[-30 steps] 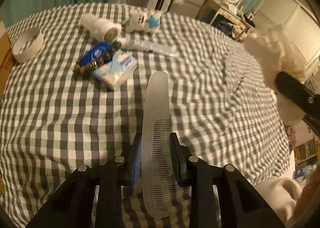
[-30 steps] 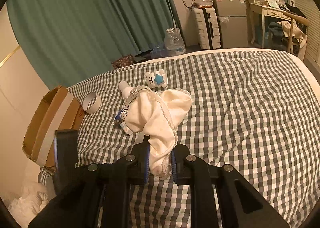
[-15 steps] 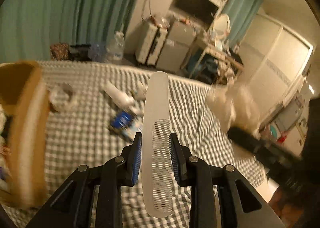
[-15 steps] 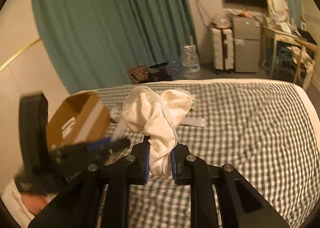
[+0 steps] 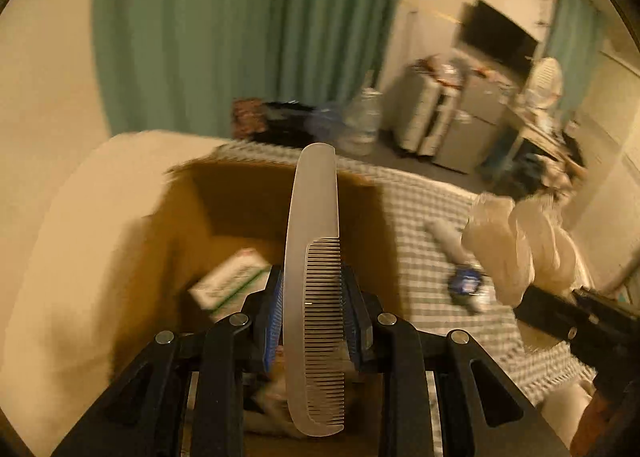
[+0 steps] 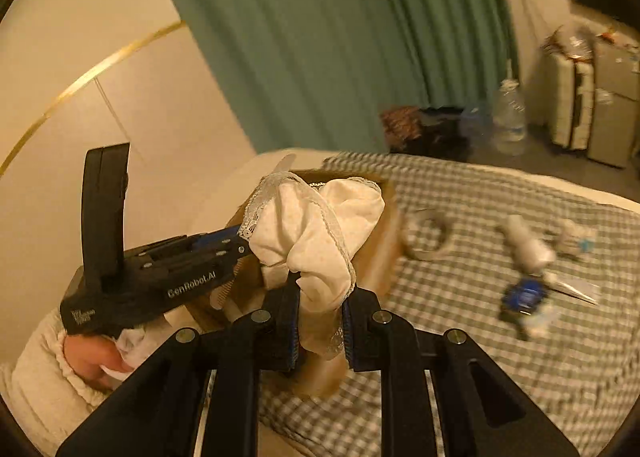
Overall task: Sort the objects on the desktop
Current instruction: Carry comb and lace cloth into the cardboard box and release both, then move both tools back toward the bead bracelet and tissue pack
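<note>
My left gripper (image 5: 313, 317) is shut on a pale translucent comb (image 5: 314, 257) and holds it over the open cardboard box (image 5: 224, 201) at the bed's left edge. A white-and-green carton (image 5: 230, 283) lies inside the box. My right gripper (image 6: 319, 321) is shut on a cream lace-trimmed cloth (image 6: 316, 225) and hovers near the same box (image 6: 384, 245). The left gripper's body (image 6: 160, 273) shows in the right wrist view, over the box. The cloth (image 5: 520, 245) also shows at the right of the left wrist view.
On the grey checked bedspread (image 6: 520, 337) lie a tape roll (image 6: 430, 233), a white bottle (image 6: 524, 245), a blue pack (image 6: 524, 295) and a small plush toy (image 6: 576, 237). A green curtain (image 6: 340, 37), a water jug (image 6: 510, 117) and suitcases (image 6: 572, 105) stand beyond.
Both grippers have swung left from over the bedspread to the cardboard box, each still holding its item. The comb now hangs above the box's opening.
</note>
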Motion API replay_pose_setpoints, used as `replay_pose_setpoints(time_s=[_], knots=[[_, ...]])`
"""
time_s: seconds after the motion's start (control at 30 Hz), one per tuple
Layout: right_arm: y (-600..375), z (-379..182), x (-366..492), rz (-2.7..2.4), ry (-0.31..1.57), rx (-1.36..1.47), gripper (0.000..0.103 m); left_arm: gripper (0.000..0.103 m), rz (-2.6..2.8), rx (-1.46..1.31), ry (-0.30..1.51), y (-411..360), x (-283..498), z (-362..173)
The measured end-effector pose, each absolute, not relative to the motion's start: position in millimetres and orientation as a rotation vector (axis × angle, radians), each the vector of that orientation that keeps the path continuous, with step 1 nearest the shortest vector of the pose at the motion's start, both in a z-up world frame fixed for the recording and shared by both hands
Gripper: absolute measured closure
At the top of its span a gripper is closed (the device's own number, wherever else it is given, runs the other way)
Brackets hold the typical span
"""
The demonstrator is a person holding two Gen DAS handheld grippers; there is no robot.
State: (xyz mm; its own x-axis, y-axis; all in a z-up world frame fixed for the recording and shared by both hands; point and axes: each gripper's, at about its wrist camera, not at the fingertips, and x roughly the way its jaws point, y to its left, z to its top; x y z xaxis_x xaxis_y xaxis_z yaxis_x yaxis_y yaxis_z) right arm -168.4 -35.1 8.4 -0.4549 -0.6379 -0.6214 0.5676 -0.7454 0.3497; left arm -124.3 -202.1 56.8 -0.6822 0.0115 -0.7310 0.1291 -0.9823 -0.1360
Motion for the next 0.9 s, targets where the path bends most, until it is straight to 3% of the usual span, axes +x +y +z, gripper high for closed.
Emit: replay_pose_setpoints(time_s=[0.2,0.27,0.3,0.33,0.6,0.9], knots=[[-89.4,2.0,-212.9,-2.151,-0.156,1.046,0.082,0.074,-2.752,1.293,0.282,-233.0,-139.9,22.9],[-95.0,1.6,-230.8,-2.185,-0.207,1.073,0.056,0.051,-2.745,1.287,0.263,-234.2,-142.0,20.8],[-94.0,2.0,-235.4,-2.213,-0.221,1.083,0.031,0.023,-2.731,1.283,0.249,-234.4,-143.2,20.9],[-91.2,2.8,-236.5,-2.239,-0.238,1.085,0.027,0.012,-2.721,1.268,0.239,-235.0,-140.3,22.7],[-30.6,9.0,-223.6,-2.31,-0.304,1.072,0.027,0.011,-2.768,1.237,0.219,-218.5,-117.4,32.6],[96.5,17.0,-177.7,-2.583,-0.124,0.984,0.027,0.002,-2.888,1.235,0.11,-124.0,-91.9,45.5]])
